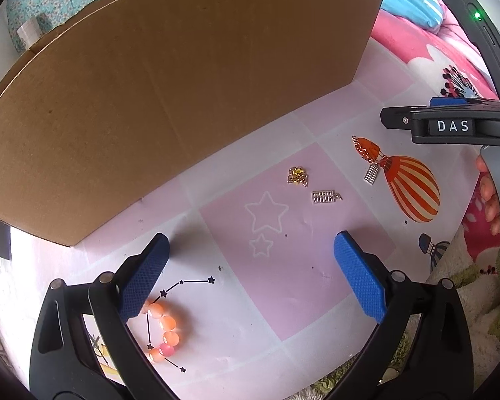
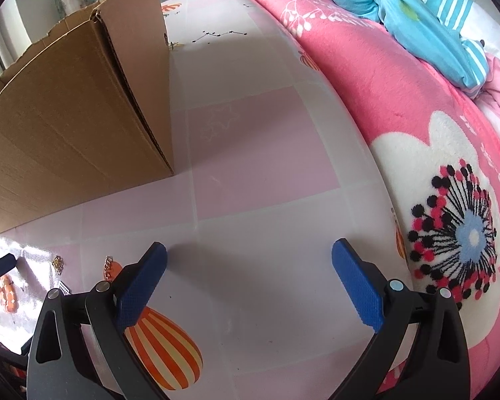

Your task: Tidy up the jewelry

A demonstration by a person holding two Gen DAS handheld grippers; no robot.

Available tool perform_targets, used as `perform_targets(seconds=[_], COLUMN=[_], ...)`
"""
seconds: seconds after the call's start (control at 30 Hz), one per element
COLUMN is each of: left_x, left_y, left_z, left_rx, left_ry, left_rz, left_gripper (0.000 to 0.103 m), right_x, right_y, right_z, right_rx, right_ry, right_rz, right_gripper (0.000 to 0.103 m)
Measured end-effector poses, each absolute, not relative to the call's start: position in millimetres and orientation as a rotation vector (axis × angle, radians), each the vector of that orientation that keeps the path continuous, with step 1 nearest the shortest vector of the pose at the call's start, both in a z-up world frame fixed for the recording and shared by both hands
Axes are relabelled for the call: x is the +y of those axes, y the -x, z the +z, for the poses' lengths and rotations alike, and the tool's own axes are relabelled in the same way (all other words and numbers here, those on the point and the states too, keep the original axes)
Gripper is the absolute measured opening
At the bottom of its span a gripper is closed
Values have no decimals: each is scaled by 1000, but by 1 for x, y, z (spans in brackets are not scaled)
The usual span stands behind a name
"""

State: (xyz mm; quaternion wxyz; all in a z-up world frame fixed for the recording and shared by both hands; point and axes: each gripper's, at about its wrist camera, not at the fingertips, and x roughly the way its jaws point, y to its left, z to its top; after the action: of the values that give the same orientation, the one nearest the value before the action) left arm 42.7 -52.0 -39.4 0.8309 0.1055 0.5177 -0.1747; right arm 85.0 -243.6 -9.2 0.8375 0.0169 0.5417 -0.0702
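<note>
The jewelry lies scattered on a pink and white checked mat (image 1: 283,286). In the left wrist view, a bracelet of orange beads (image 1: 163,328) sits at the near left, partly hidden behind the left finger of the left gripper (image 1: 251,275), on a printed constellation of black stars. Farther out, near the middle of the mat, a small tangle of gold chain (image 1: 297,176) rests just beyond a silver abacus-shaped charm (image 1: 324,197). To the right of these, a second silver abacus charm (image 1: 372,174) on a thin chain (image 1: 363,150) lies across the top of a printed orange-striped balloon (image 1: 413,190). The left gripper hovers over the mat with its blue pads wide apart and nothing between them. A large brown cardboard box (image 1: 183,93) stands along the far left of the mat. The right gripper (image 2: 250,275) is likewise spread wide and empty above the mat; in the left view its black body shows at the right edge with a hand (image 1: 490,193) behind it. In the right wrist view a pink floral blanket (image 2: 433,153) borders the mat on the right, with a blue striped cloth (image 2: 426,16) lying on it at the far end.
</note>
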Motion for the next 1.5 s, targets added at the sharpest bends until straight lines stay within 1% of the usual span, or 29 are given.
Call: perform_targets(seconds=[0.13,0.23,0.27,0.33,0.4,0.53,0.6,0.63,0.67,0.77,1.03,1.2,1.23,1.3,1.43,1.5], left_x=[-51,-52,-53,-56,-59,-69,-72,-70,-71,-73,-79,-92,-90,-90,-88,-88], left_y=[-42,-36,-34,-31,-29,-29,-32,-35,-38,-40,-43,-36,-36,-36,-36,-36], left_z=[-38,-30,-26,-18,-14,-15,-18,-20,-20,-23,-28,-29,-28,-28,-27,-28], left_rx=[1087,1037,1018,978,958,955,975,980,987,1001,1016,983,983,985,984,982], left_ry=[-219,-209,-205,-193,-182,-182,-170,-168,-167,-165,-204,-315,-313,-311,-309,-305], left_rz=[-370,-399,-415,-455,-496,-561,-580,-584,-588,-592,-577,-554,-559,-560,-559,-559], left_gripper=[95,93,85,75,69,51,47,42,38,31,28,26,21,18,4,2], right_x=[-244,-244,-244,-244,-244,-238,-230,-227,-225,-221,-216,-214,-214,-214,-214,-212], right_y=[-84,-84,-84,-84,-85,-82,-78,-75,-72,-62,-51,-48,-47,-47,-45,-44], right_z=[-9,-8,-8,-7,-7,-3,-1,2,4,13,21,20,20,21,22,22], right_rx=[1144,1144,1145,1143,1137,1124,1111,1098,1087,1051,1027,1024,1023,1023,1023,1023], right_ry=[-35,-30,-28,-24,-17,49,101,116,120,84,29,10,7,-4,-30,-36], right_rz=[-145,-135,-132,-126,-121,-107,-92,-87,-80,-22,29,50,53,65,93,104], right_gripper=[96,96,96,96,96,96,96,96,96,96,96,96,96,96,95,93])
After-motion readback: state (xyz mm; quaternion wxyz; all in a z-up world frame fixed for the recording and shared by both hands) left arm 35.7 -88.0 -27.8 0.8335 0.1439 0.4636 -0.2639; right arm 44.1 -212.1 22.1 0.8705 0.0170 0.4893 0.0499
